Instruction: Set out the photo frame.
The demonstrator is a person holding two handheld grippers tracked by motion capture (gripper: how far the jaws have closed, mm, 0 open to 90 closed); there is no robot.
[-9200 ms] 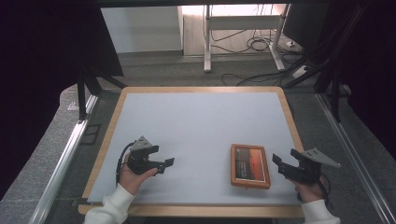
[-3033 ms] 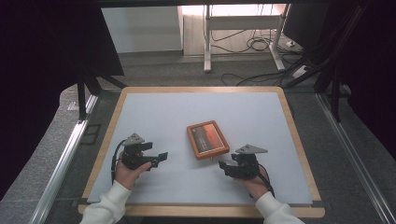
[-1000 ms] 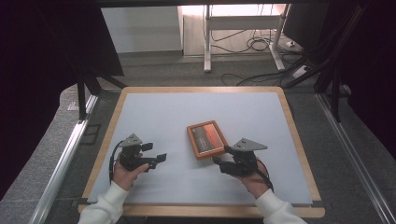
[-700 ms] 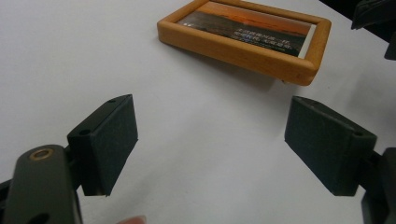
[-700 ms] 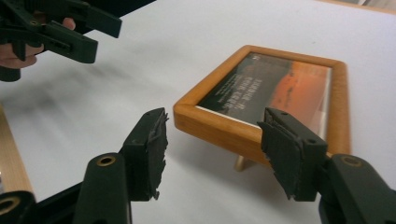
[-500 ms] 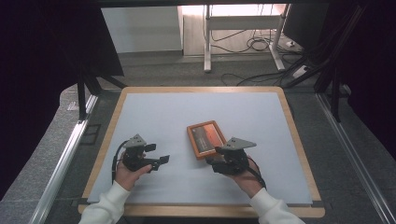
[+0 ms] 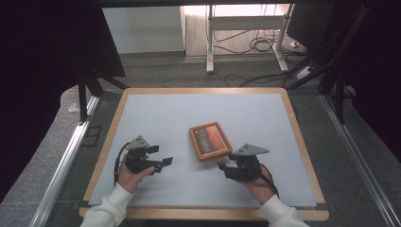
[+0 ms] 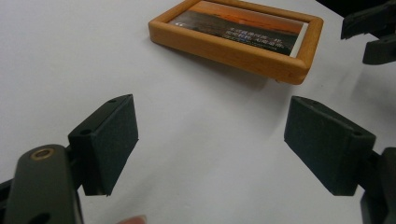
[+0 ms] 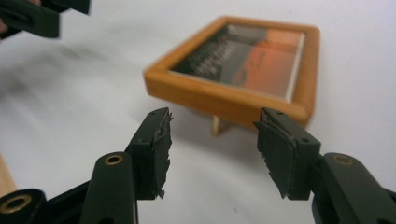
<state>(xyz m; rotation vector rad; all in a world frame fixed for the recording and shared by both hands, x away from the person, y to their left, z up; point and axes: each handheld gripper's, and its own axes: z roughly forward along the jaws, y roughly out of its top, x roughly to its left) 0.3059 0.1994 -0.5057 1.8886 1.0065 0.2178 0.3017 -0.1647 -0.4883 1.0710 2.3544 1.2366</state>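
Observation:
A small wooden picture frame with an orange sunset picture lies near the middle of the white table top, propped slightly on a small peg. My right gripper sits just short of the frame's near right corner. In the right gripper view its jaws stand apart with nothing between them, having just closed a little, and the frame is right ahead. My left gripper rests open to the left of the frame; the left gripper view shows its jaws wide, with the frame farther off.
A wooden rim borders the table top. Metal rails run along both sides. Behind the table are a desk's white legs and cables on the floor. The right gripper's tips appear in the left gripper view.
The frame, earlier flat at the front right, now lies turned in the middle. Over the last second the right gripper shifted slightly by the frame's near corner. The left hand stayed put.

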